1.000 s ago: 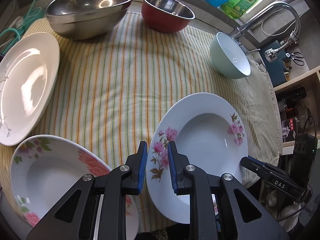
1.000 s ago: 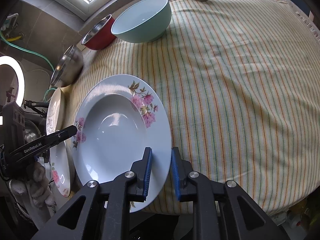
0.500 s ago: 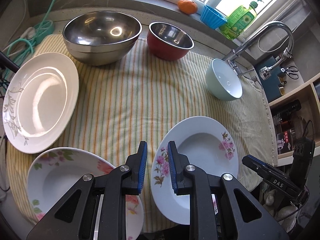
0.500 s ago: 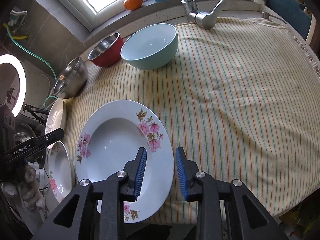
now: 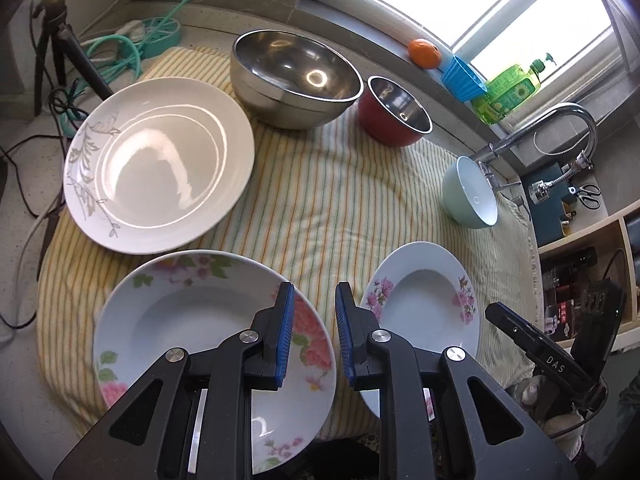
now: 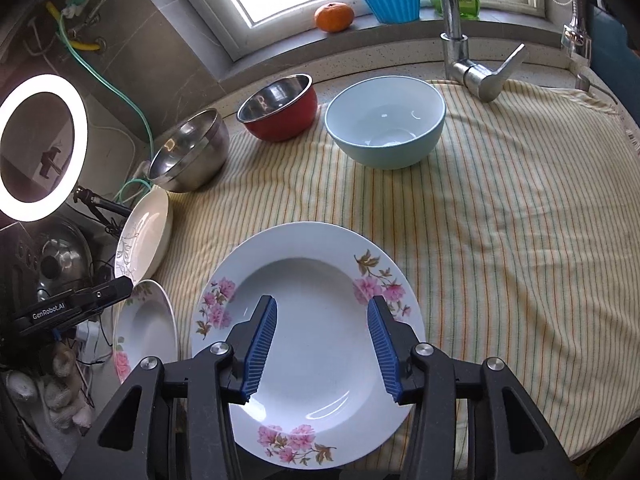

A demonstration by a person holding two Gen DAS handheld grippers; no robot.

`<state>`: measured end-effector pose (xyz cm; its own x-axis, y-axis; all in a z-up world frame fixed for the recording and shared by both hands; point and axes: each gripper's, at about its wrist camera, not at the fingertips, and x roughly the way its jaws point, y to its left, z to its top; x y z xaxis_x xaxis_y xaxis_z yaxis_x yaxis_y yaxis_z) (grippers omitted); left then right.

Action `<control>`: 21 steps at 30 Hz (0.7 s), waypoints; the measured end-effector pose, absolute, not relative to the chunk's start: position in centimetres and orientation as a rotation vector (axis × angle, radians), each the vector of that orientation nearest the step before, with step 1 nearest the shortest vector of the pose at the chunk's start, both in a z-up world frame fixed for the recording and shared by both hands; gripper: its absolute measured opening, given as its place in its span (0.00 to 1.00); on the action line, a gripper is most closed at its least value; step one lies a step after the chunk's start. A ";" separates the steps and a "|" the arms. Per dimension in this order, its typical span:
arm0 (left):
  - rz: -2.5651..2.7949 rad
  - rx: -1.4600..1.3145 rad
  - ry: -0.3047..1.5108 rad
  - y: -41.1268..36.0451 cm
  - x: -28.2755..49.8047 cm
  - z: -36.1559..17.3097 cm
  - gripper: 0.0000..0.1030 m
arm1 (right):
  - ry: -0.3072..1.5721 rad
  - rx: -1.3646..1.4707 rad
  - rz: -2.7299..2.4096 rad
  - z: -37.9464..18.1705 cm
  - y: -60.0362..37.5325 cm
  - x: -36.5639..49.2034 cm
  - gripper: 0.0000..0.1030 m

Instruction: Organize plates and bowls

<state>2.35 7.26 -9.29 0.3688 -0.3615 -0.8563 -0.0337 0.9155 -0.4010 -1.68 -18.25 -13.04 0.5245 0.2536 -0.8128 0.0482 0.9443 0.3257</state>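
A white plate with small pink flowers [image 6: 312,264] lies flat on the striped cloth [image 6: 500,220] near its front edge. My right gripper [image 6: 322,308] hovers above the plate. Its jaws are opening and the pads touch nothing. My left gripper [image 5: 314,292] hangs over the gap between that plate [image 5: 424,300] and a plate with large coral flowers [image 5: 180,320]. Its pads stand a narrow gap apart and empty. Behind these lie a white leaf-pattern plate [image 5: 160,160], a steel bowl [image 5: 296,76], a red bowl [image 5: 394,112] and a mint bowl [image 6: 384,120].
A faucet [image 6: 456,40] rises at the back right. On the window sill sit an orange [image 6: 334,16], a blue cup [image 6: 392,0] and a green soap bottle. A ring light [image 6: 40,148], a tripod and hoses crowd the left side. Shelves stand on the right.
Both grippers have risen and drawn back from the pink-flower plate, which stays on the cloth. The right jaws have spread wide. The left gripper has shifted left, over the gap between the plates.
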 end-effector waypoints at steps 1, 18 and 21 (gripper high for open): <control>-0.204 -0.393 1.180 7.8 2.0 -9.3 0.18 | 1.011 0.322 0.133 -12.9 -17.9 -1.6 0.42; 0.038 -0.482 1.140 15.5 -3.9 -9.8 0.18 | 1.073 0.107 0.384 -12.5 -7.9 -0.2 0.42; 0.072 -0.478 1.136 16.5 -4.8 -9.9 0.18 | 1.082 0.104 0.423 -12.6 -6.7 0.1 0.42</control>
